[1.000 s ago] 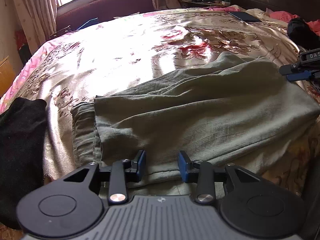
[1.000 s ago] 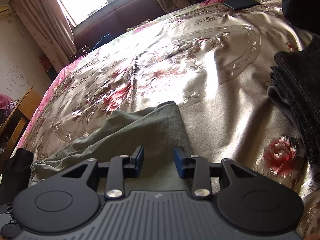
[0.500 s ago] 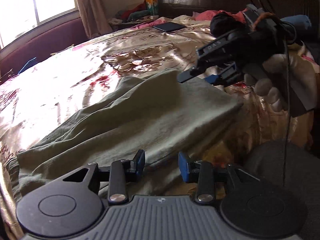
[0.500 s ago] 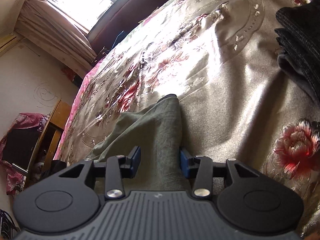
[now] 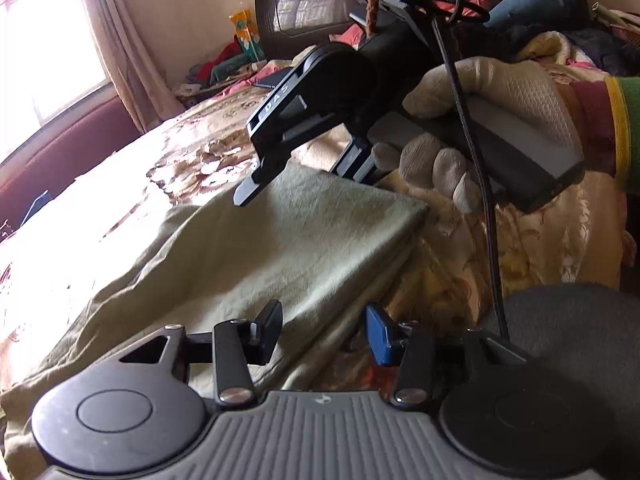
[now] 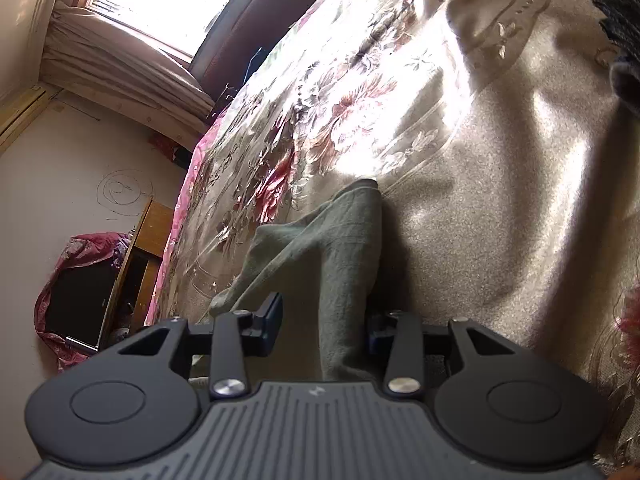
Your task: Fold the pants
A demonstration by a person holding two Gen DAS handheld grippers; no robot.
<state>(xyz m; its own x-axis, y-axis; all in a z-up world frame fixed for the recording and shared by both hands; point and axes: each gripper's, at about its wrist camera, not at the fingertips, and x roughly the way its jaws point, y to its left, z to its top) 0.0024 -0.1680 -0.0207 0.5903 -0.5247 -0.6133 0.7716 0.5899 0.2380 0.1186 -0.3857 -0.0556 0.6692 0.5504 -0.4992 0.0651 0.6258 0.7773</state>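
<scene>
Olive-green pants (image 5: 248, 264) lie flat on the floral bedspread (image 5: 208, 136), one corner pointing right. My left gripper (image 5: 325, 333) hovers at the near edge of the cloth, its jaws opening; the edge runs under the gap and the pads do not press on it. A gloved hand (image 5: 480, 120) holds my right gripper (image 5: 304, 180) over the far right corner. In the right wrist view a strip of the pants (image 6: 332, 256) runs between the fingers of my right gripper (image 6: 324, 326), which stand apart, not clamped.
A dark folded garment (image 6: 618, 16) lies at the right on the bedspread (image 6: 500, 200). A cable (image 5: 490, 240) hangs from the right gripper. A dark headboard (image 5: 316, 4) stands behind, a wooden cabinet (image 6: 136, 264) beside the bed, and a grey rounded shape (image 5: 580, 320) sits at the near right.
My left gripper slid right along the pants' near edge and its jaws widened. My right gripper rolled and sank onto the pants' corner, which now runs between its fingers.
</scene>
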